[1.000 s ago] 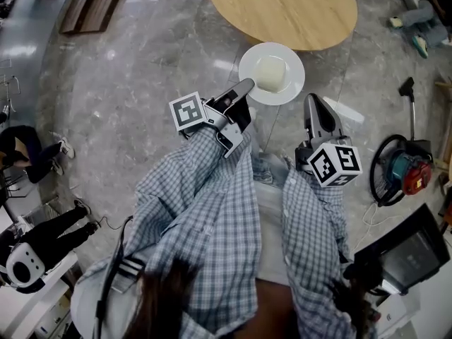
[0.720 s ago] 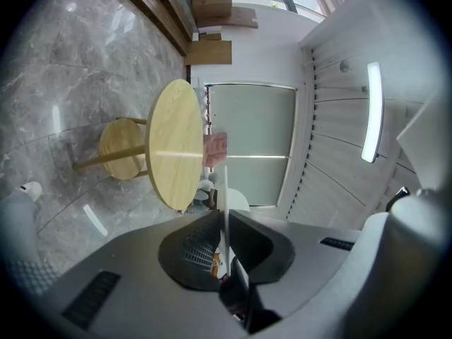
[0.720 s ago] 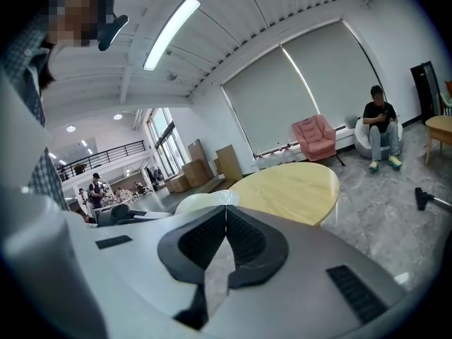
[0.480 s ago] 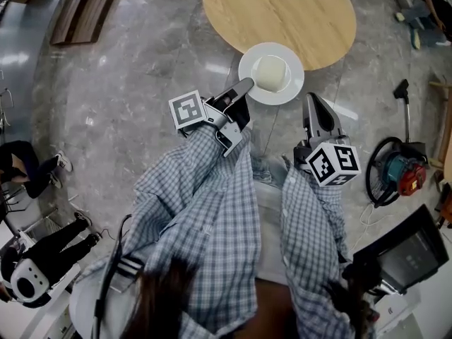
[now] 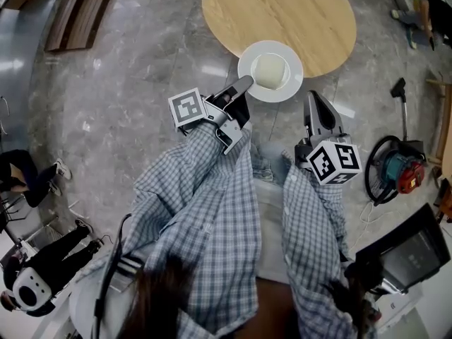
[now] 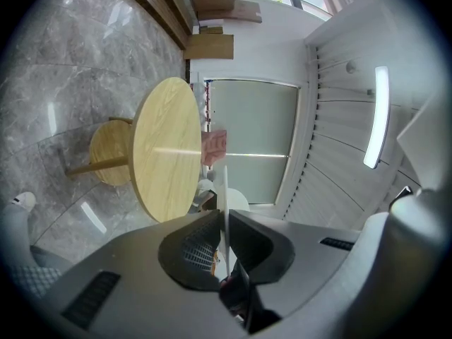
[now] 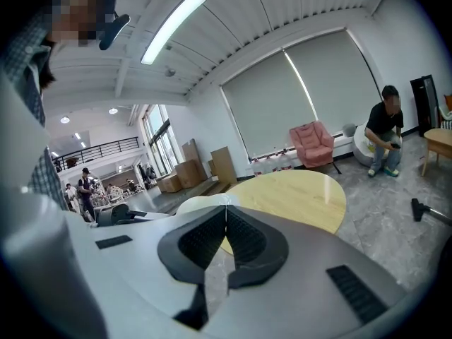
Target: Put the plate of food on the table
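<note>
A white plate carrying a pale block of food hangs over the near edge of the round wooden table. My left gripper is shut on the plate's near-left rim. In the left gripper view the plate stands edge-on between the closed jaws of the left gripper, with the table beyond. My right gripper is shut and empty, a little right of and behind the plate. The right gripper view shows this gripper closed, with the plate to its left and the table ahead.
Grey marble floor surrounds the table. A red and teal machine with a black hose lies at the right, beside a black case. People stand at the far left. A seated person and a pink armchair are beyond the table.
The plate and both grippers have drawn closer to the table; the plate now overlaps the table's near edge. The left grip is unchanged.
</note>
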Tool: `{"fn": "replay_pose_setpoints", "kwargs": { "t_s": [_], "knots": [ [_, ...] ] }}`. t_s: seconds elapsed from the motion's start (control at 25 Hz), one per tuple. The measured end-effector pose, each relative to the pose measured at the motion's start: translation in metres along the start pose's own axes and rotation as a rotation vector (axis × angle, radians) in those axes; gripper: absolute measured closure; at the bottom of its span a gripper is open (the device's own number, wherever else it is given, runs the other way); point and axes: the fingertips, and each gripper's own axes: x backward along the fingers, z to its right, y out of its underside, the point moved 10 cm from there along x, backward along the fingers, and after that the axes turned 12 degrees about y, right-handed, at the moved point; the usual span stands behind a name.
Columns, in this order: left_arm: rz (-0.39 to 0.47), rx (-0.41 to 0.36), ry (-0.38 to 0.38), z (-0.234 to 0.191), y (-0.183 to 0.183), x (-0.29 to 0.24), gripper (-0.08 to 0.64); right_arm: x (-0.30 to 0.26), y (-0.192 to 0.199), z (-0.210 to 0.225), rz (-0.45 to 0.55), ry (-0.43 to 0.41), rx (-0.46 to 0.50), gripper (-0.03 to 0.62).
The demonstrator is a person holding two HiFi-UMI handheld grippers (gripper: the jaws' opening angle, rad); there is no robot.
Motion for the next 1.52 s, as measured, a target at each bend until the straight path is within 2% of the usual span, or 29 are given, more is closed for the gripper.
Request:
{"fn": "replay_pose_setpoints", "kwargs": {
  "t_s": [0.44, 0.72, 1.0, 1.28, 1.52],
  "knots": [
    [-0.018, 0.002, 0.009, -0.009, -0.009, -0.010, 0.532, -0.008, 0.000, 0.002, 0.000, 0.016, 0.018, 0.584],
    [0.004, -0.008, 0.020, -0.003, -0.009, -0.008, 0.532, -0.012, -0.008, -0.001, 0.012, -0.003, 0.033, 0.584],
    [0.028, -0.016, 0.012, -0.010, -0.016, -0.023, 0.532, -0.038, -0.014, 0.013, -0.006, -0.026, 0.039, 0.584],
    [0.046, -0.017, -0.017, -0.018, -0.038, -0.052, 0.532, -0.080, -0.029, 0.027, -0.033, -0.053, 0.035, 0.584],
    [0.039, -0.030, -0.029, -0.016, -0.040, -0.060, 0.532, -0.087, -0.034, 0.032, -0.053, -0.054, 0.016, 0.584]
  ]
}}
